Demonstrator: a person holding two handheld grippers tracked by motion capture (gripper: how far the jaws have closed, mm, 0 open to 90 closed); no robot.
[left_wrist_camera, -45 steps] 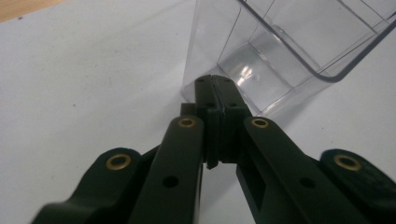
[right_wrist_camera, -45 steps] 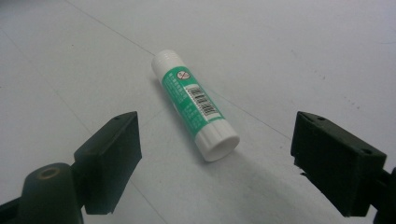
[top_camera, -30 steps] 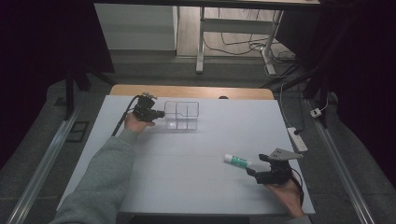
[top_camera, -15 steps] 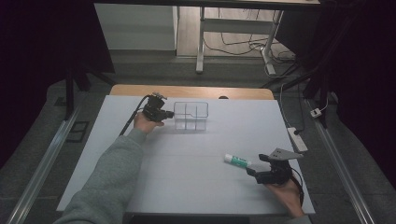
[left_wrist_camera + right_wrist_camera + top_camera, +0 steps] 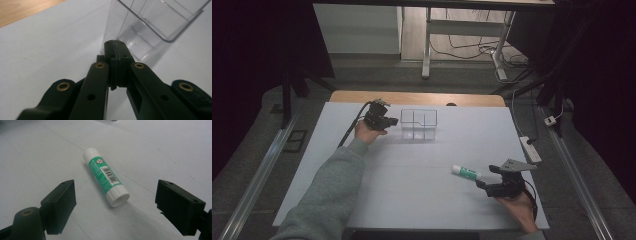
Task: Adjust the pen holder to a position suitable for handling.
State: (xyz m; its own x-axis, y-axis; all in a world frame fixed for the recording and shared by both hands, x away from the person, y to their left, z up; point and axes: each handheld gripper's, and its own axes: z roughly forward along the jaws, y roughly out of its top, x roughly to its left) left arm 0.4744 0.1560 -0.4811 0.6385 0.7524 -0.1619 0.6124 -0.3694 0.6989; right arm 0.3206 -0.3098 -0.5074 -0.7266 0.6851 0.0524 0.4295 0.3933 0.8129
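Observation:
A clear plastic container [image 5: 418, 124] with dividers stands at the back middle of the white table [image 5: 412, 200]. My left gripper [image 5: 394, 121] is shut with nothing between its jaws, and its tips rest against the container's left wall. The left gripper view has the closed tips [image 5: 115, 45] at the foot of the clear container [image 5: 150, 22]. A green and white glue stick [image 5: 466, 172] lies flat at the front right. My right gripper [image 5: 488, 177] stands open just behind it. In the right gripper view, the glue stick [image 5: 106, 176] lies ahead of the wide-open gripper [image 5: 115, 187], untouched.
A wooden strip [image 5: 362, 96] shows behind the white table top. A white power strip [image 5: 530, 149] lies on the floor past the right edge. Metal rails run along both sides, and desk legs and cables stand beyond the far edge.
My left gripper moved right along the back of the table and the clear container shifted right with it. The right gripper and the glue stick stayed where they were.

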